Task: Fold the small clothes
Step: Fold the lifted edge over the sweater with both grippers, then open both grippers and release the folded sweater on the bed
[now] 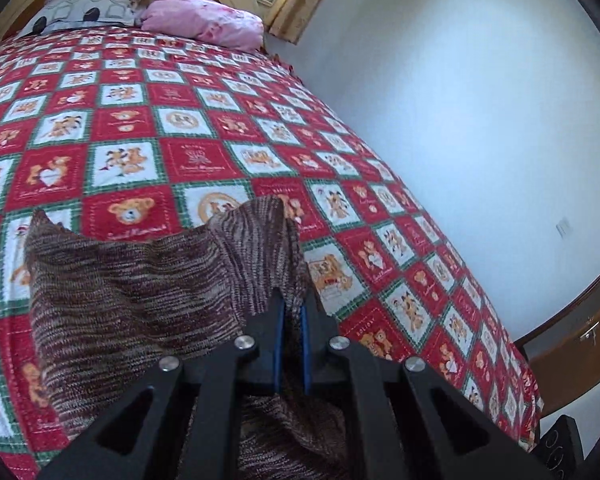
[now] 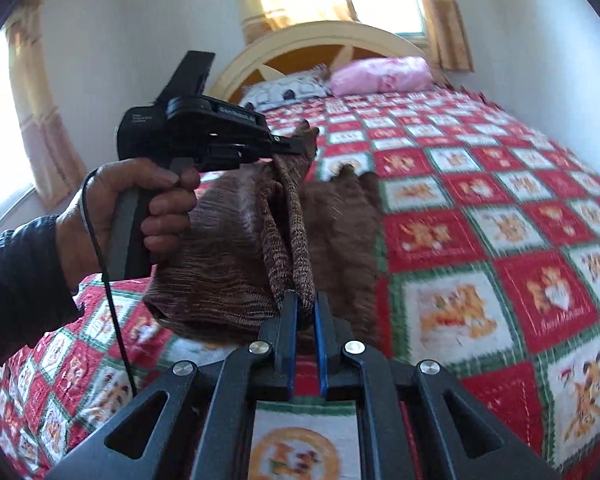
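The brown knit garment (image 2: 236,240) hangs above the bed (image 2: 480,208), stretched between both tools. The left gripper (image 1: 293,304) is clenched on one edge, and the right gripper (image 2: 306,308) pinches only a thin strip between its fingers. This strip may slip out if the hands pull apart, and then the fold collapses.
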`<action>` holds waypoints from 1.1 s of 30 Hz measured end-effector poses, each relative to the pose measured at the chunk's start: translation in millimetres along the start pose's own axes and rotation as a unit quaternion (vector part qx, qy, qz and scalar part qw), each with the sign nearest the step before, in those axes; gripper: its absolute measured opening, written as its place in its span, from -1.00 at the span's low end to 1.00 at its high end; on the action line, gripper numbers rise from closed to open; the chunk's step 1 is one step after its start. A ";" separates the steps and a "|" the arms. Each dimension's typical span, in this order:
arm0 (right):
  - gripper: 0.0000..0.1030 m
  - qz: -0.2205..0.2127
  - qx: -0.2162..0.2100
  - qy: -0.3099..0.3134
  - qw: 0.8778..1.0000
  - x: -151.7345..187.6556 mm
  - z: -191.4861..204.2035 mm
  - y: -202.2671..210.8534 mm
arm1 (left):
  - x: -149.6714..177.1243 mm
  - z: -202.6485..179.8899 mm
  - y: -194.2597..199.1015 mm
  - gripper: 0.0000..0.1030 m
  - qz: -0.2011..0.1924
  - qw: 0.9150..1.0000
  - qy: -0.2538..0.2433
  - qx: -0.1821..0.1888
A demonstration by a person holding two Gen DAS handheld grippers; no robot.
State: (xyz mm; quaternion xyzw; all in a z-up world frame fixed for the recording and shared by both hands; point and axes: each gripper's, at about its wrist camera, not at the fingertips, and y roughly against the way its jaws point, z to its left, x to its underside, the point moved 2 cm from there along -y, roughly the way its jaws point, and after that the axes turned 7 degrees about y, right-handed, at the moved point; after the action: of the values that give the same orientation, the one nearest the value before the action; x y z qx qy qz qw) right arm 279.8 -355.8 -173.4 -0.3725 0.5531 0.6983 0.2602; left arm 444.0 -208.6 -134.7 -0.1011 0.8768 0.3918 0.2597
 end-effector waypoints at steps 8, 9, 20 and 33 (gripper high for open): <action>-0.86 0.030 0.001 -0.047 0.998 9.7 -24.4 -7.6 | 12.2 -13.3 -25.4 -0.79 0.018 0.997 -0.041 -0.058; -0.86 0.032 -0.006 -0.060 0.998 12.6 -28.8 -7.3 | 13.7 -18.4 -17.3 -0.75 0.011 0.997 -0.047 -0.059; -0.17 -0.029 0.020 -0.047 0.998 -5.9 -30.7 25.0 | 80.1 8.8 68.4 0.09 -0.055 0.982 -0.126 -0.129; -0.42 0.113 -0.037 -0.045 0.992 -76.0 -25.4 -130.3 | 114.2 22.4 65.0 0.48 -0.088 0.978 -0.145 -0.123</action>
State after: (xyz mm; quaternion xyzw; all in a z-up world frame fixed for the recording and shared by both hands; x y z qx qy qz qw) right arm 431.3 -343.7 -190.2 -0.2856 0.5527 0.7594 0.1904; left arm 331.3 -145.3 -167.1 -0.1512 0.7626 0.4823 0.4036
